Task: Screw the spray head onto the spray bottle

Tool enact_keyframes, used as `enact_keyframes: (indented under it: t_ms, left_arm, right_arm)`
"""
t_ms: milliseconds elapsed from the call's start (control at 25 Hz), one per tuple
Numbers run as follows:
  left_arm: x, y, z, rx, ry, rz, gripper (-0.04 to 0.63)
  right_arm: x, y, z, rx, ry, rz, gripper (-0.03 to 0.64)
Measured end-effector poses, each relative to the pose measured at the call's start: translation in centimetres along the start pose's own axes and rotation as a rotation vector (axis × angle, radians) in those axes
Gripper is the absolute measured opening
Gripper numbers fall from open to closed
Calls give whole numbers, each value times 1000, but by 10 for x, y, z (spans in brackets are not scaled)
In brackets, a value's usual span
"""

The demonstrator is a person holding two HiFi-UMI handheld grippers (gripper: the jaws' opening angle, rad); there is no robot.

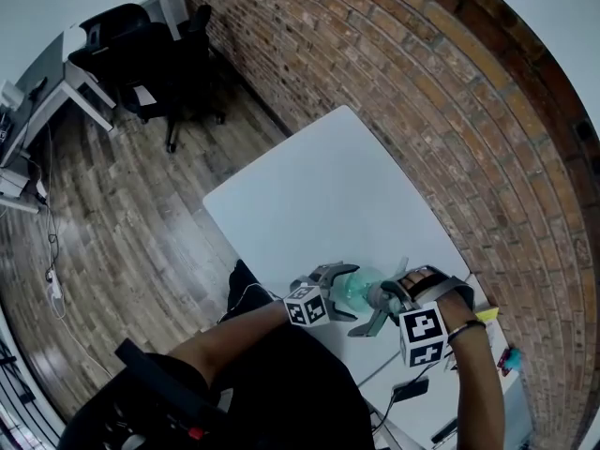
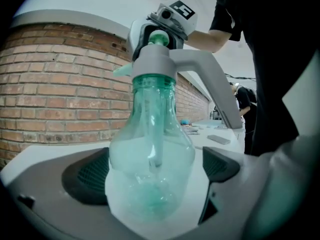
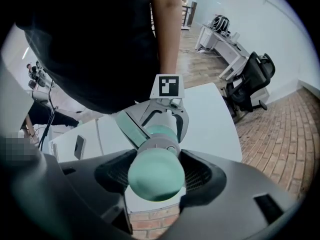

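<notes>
Gripping the spray head: the right hand-held gripper (image 3: pixel 156 174) points down from above, its two dark pads pressed on opposite sides of the rounded teal top of the spray head (image 2: pixel 152 66).
Spray head: grey with teal parts, seated on the neck of the spray bottle (image 2: pixel 150 139); its trigger lever (image 2: pixel 212 91) slants down to one side.
Spray bottle: clear teal-tinted plastic, upright, with a dip tube (image 2: pixel 156 134) running down inside it.
Left hand-held gripper (image 2: pixel 155 171): jaws spread wide around the bottle's round belly; one pad stands clear of it, and the other seems just beside it rather than pressing, though the curved plastic hides that edge.
Bottle's place: near the corner of the white desk (image 1: pixel 319 195) closest to the person, between the two grippers; it appears to stand on the desk top.
Surroundings: a brick wall (image 1: pixel 394 73) runs along the desk's far side; a black office chair (image 1: pixel 141 54) stands on the wooden floor (image 1: pixel 122 223), well apart.
</notes>
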State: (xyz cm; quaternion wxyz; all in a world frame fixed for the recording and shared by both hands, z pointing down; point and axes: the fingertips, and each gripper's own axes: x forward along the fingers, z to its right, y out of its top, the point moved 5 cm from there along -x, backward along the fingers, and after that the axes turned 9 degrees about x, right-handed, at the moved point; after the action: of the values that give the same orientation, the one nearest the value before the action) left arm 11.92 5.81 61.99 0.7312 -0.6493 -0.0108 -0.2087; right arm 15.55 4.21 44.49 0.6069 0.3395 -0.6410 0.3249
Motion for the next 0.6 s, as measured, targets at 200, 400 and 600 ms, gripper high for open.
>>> enact_keyframes:
  t_ms: [200,400,600]
  left_arm:
    - [4,-5,-3,50,6,22,563]
    - [12,-15,-5,61,-25,66,563]
    - [14,-17,-4,47,-24,117,563]
  right_arm:
    - [0,2,-1,98,16,38,259]
    - [0,-3,1,213,24,53,262]
    - [0,-5,2,362,10,106,264]
